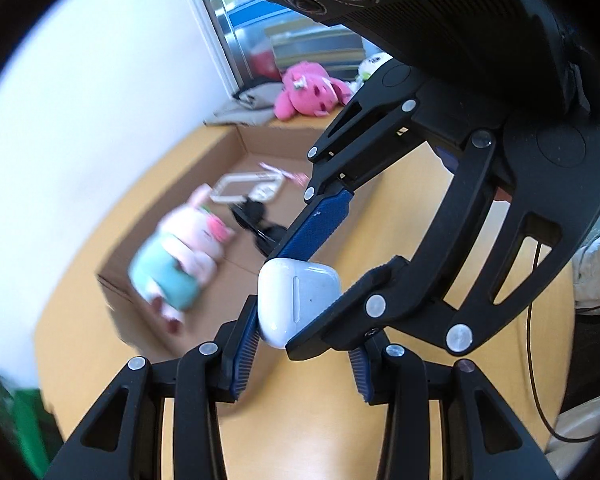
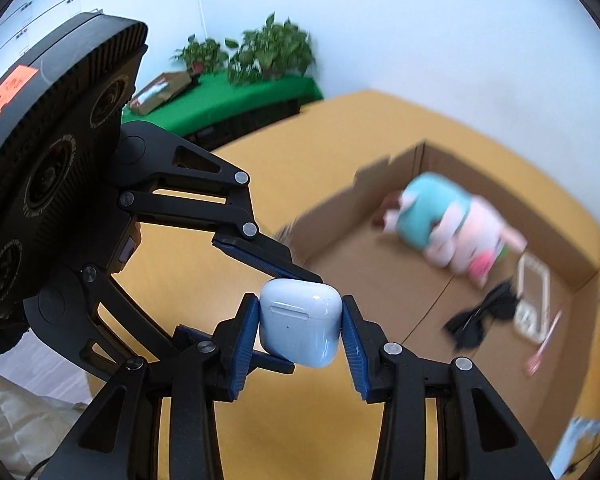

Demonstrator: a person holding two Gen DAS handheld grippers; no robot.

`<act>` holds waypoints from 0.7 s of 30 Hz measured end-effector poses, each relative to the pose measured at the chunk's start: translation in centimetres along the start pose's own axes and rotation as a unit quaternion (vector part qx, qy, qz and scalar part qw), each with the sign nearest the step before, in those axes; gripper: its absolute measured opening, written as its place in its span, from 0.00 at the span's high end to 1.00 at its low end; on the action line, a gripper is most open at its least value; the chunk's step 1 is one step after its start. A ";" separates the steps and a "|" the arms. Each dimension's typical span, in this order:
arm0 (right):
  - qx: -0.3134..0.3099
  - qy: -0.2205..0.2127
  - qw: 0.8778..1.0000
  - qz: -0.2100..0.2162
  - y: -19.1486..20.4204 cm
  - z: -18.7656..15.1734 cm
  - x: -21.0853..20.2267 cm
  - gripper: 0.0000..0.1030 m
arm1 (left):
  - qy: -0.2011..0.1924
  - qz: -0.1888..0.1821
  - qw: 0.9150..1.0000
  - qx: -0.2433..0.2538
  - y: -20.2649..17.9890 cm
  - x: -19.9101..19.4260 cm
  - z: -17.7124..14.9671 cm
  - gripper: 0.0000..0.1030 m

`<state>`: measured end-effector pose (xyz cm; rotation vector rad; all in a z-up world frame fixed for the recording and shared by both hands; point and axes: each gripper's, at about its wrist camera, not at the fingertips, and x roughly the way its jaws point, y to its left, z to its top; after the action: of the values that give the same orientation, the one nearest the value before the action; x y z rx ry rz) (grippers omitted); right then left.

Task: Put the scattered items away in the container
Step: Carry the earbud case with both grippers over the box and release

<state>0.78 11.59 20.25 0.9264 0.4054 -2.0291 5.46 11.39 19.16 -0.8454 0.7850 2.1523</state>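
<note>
A white earbud case (image 1: 298,300) (image 2: 300,320) is held above the yellow table. My right gripper (image 2: 300,320) is shut on it, its blue pads against both sides. My left gripper (image 1: 300,344) is open around the same case, which touches its left pad; the right pad stands apart. The right gripper's fingers (image 1: 328,216) cross the left wrist view, and the left gripper's fingers (image 2: 268,258) cross the right wrist view. The open cardboard box (image 1: 244,148) (image 2: 416,160) lies beyond, holding a pink plush pig (image 1: 184,260) (image 2: 452,232), black sunglasses (image 1: 260,224) (image 2: 484,316) and a white frame (image 2: 534,296).
A pink plush toy (image 1: 312,92) lies behind the box by the window. Plants (image 2: 260,52) stand on a green shelf (image 2: 240,96) at the wall. A black cable (image 1: 540,380) hangs off the table's right side. A white wall borders the table.
</note>
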 end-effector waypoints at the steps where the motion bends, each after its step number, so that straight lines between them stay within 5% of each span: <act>1: -0.002 -0.004 1.000 -0.003 -0.4 0.5 -0.5 0.57 | -0.002 0.003 1.000 0.004 0.5 -0.2 0.3 0.62; 13: -0.001 -0.016 1.000 -0.022 -4.6 5.1 0.6 0.57 | -0.002 0.012 1.000 0.015 6.5 1.4 2.6 0.62; 21: 0.030 0.008 0.999 0.015 -8.1 5.4 6.0 0.57 | 0.035 -0.028 0.999 -0.019 9.9 6.1 0.5 0.62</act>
<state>-10.47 9.82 19.02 0.9807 0.3401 -2.0165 -5.63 8.28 17.61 -0.9568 0.7479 2.1047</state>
